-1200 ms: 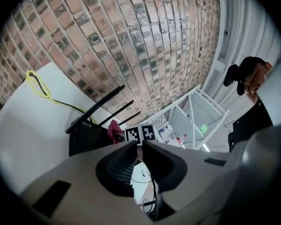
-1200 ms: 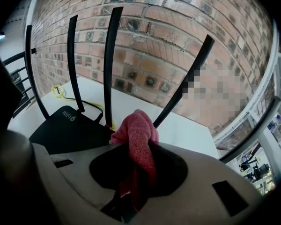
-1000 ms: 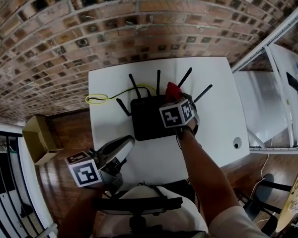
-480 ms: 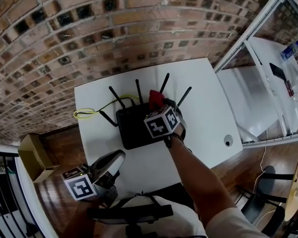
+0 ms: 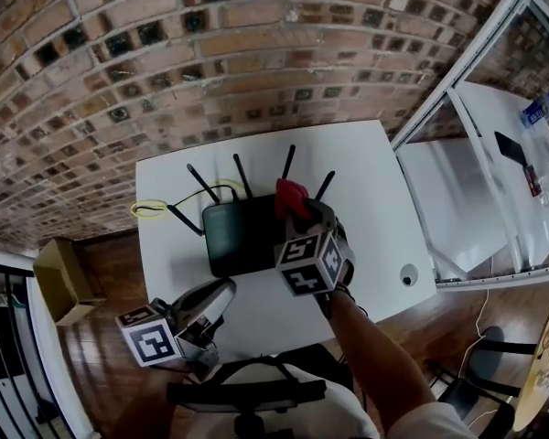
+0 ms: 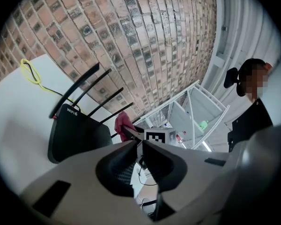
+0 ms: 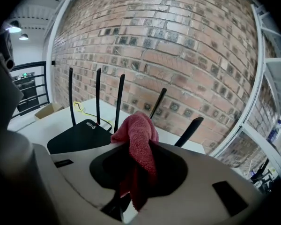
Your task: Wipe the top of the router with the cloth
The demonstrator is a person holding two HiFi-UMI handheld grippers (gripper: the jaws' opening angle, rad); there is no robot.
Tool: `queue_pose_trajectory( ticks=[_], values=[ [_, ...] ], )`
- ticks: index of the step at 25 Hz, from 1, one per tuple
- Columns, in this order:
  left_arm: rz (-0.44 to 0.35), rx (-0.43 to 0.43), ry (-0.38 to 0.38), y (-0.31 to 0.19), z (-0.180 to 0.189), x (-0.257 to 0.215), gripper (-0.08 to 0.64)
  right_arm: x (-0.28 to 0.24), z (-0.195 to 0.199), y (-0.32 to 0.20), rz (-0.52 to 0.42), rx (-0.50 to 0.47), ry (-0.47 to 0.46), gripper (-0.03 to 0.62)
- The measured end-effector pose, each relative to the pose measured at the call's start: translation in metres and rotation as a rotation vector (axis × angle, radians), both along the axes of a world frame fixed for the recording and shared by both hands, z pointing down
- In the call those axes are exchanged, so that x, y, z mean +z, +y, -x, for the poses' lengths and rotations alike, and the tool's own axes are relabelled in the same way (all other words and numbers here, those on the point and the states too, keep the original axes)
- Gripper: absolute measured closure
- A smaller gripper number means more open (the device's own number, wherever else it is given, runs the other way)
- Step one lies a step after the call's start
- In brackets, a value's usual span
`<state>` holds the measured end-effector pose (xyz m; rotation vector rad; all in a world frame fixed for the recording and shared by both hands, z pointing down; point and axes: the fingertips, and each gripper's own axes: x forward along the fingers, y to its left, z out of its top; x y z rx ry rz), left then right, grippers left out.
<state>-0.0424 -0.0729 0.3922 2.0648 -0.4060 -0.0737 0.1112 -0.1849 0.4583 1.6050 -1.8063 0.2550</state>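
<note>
Wi-Fi router [image 5: 241, 234]: black, antennas raised, centre of white table [image 5: 384, 199]. Red cloth [image 5: 290, 197]: at router's 2 o'clock corner, pinched in right gripper [image 5: 302, 213]. Left gripper [image 5: 220, 295]: 7 o'clock, jaws together, empty. Yellow cable [image 5: 151, 208]: 10 o'clock.

Office-like loft space — brick wall [image 5: 165, 44], white desk [image 5: 375, 181], wood floor [image 5: 110, 254], glass partition [image 5: 457, 76].

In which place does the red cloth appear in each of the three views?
Head view: cloth near centre, at the router's right rear corner.
Left gripper view: cloth small, near centre, right of the router.
Right gripper view: cloth in centre foreground, pinched by the right hand-held gripper.
Shared landmark: the black router with its antennas.
</note>
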Motion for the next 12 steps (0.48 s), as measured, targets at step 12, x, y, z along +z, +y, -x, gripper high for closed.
queue_pose_trajectory(
  ticks=[12],
  values=[
    [-0.008,0.025,-0.004,0.029,-0.074,-0.006,0.517,-0.104,-0.051,0.01,-0.24,-0.084,0.034,0.485]
  ],
)
